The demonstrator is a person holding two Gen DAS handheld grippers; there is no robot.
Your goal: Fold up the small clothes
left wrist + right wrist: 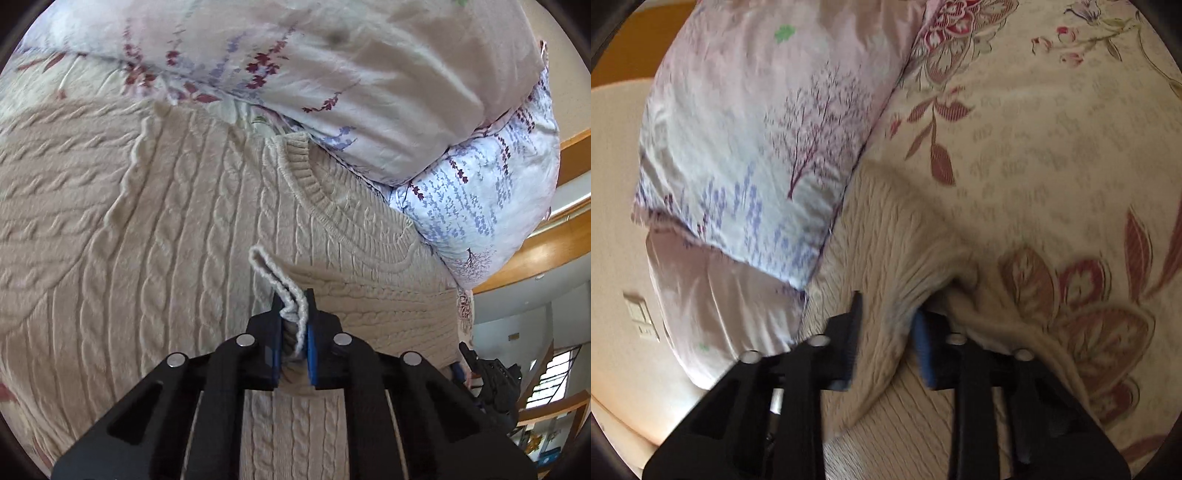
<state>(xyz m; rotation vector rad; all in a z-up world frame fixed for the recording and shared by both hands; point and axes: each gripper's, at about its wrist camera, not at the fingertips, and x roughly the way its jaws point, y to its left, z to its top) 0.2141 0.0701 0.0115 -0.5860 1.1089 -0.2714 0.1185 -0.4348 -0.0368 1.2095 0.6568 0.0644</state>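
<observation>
Left wrist view: beige cable-knit sweater lies spread on the bed, ribbed neckline toward the floral pillows stacked at the far side. Left claw is pressed together on a bunched fold of the sweater; a loose loop of pale yarn sticks up out of the pinch between the blue-lined fingers. A folded-over section of knit sits just right of the claw, its edge running toward the bed's side. The right claw's black body shows at the lower right edge of this view, close to that knit edge. Right wrist view (motion-blurred): right claw pinches a raised ridge of the same sweater, fabric filling the gap between the two fingers and draping down over the near side. Sweater lies on the floral bedsheet, its far edge touching the pillow at left. Wall switch visible beyond the pillow.
</observation>
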